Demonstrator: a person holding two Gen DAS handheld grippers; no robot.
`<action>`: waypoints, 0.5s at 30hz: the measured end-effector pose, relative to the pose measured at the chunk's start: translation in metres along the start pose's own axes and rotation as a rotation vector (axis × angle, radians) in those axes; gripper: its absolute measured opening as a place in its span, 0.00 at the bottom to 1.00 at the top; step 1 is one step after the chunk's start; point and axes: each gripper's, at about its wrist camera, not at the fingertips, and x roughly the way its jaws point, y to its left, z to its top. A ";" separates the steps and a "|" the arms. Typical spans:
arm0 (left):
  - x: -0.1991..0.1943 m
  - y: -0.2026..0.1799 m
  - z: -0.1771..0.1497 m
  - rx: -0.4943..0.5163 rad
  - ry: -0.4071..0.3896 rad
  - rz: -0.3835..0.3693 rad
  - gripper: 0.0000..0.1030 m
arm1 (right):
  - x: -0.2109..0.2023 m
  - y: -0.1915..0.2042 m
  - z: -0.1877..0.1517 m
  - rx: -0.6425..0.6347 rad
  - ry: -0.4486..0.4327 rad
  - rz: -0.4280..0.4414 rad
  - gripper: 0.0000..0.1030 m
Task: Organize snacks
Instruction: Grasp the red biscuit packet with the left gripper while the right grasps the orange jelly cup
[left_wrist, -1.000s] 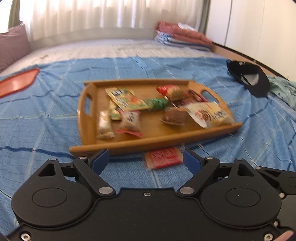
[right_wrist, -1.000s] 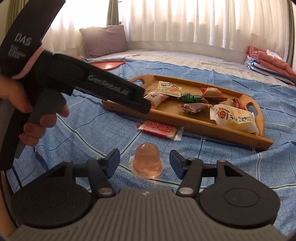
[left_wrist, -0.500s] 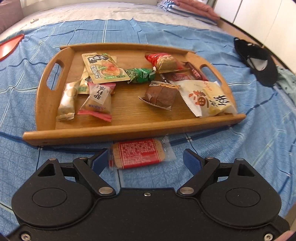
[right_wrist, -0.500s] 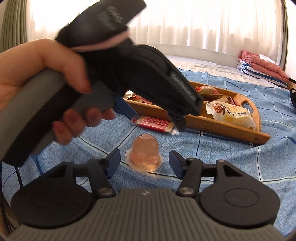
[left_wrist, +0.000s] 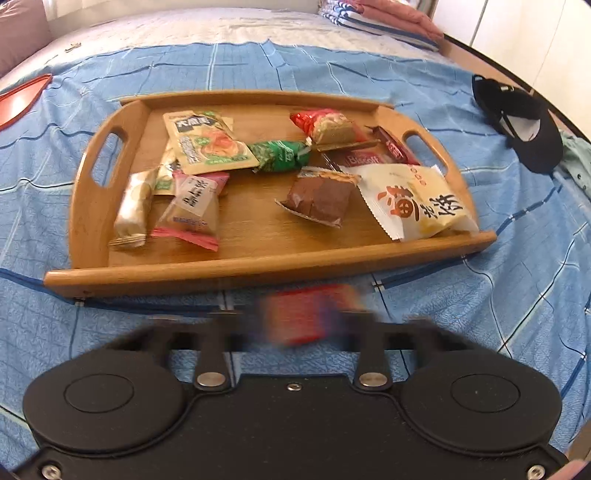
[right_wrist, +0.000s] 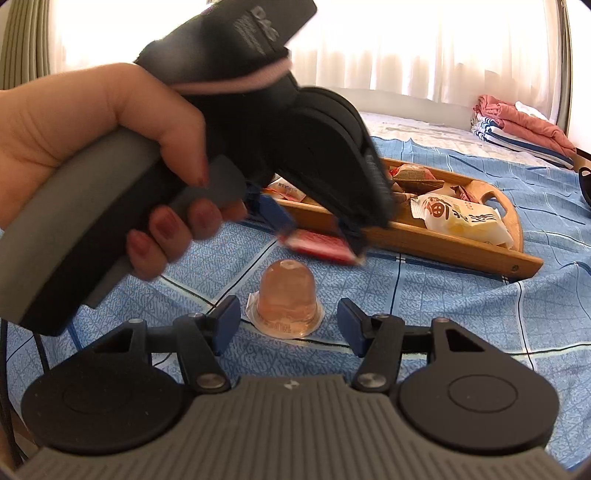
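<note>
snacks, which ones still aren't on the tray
Two: the red packet between the left hand-held gripper fingers, and the jelly cup on the blue sheet. The rest lie in the wooden tray.

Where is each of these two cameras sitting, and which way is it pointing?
Left wrist view: mounted on the left tongs, looking forward over the blurred red snack packet to the wooden tray; only the tongs' own black body shows.
Right wrist view: mounted on the right tongs, facing the jelly cup between its open fingers; the person's left hand holds the other tongs ahead.
Shared: tray, red packet, blue bedsheet.
</note>
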 end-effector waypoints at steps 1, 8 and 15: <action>-0.003 0.003 0.001 -0.012 0.000 -0.009 0.18 | 0.000 0.000 0.000 -0.001 -0.001 0.000 0.69; -0.007 0.006 -0.001 0.006 0.018 -0.030 0.36 | -0.002 0.004 0.000 -0.015 -0.005 -0.001 0.69; -0.004 -0.007 0.003 0.029 0.000 -0.019 0.73 | -0.002 0.006 0.007 -0.015 0.011 0.011 0.39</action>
